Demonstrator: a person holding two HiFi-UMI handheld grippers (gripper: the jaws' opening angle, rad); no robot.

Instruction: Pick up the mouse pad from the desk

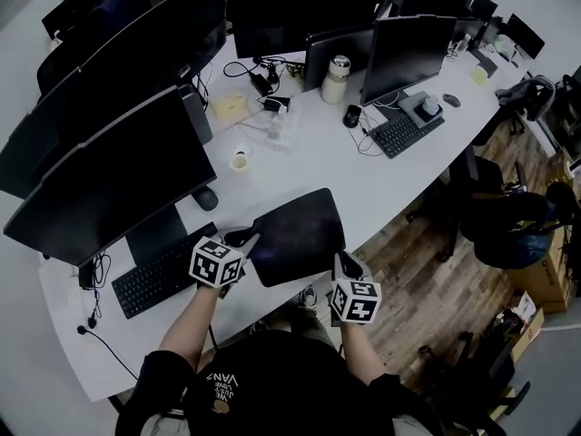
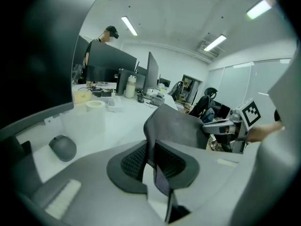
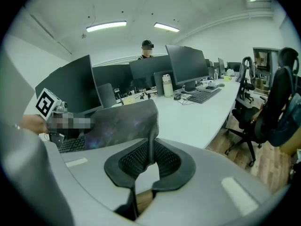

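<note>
The dark mouse pad [image 1: 295,234] hangs a little above the white desk [image 1: 390,184], held at both sides. My left gripper [image 1: 249,241] is shut on its left edge and my right gripper [image 1: 339,261] is shut on its right edge. In the left gripper view the mouse pad [image 2: 181,126] rises out of the closed pads, bent upward, with the right gripper's marker cube [image 2: 250,113] beyond it. In the right gripper view the mouse pad [image 3: 123,124] stands curled between the jaws, and the left gripper's cube [image 3: 45,103] shows past it.
A black keyboard [image 1: 163,275] and a mouse [image 1: 205,198] lie left of the pad under a row of monitors [image 1: 109,180]. A white cup [image 1: 240,159], a bottle [image 1: 337,79] and cables sit farther back. Office chairs [image 1: 508,221] stand right of the desk. A person [image 3: 147,48] stands behind the monitors.
</note>
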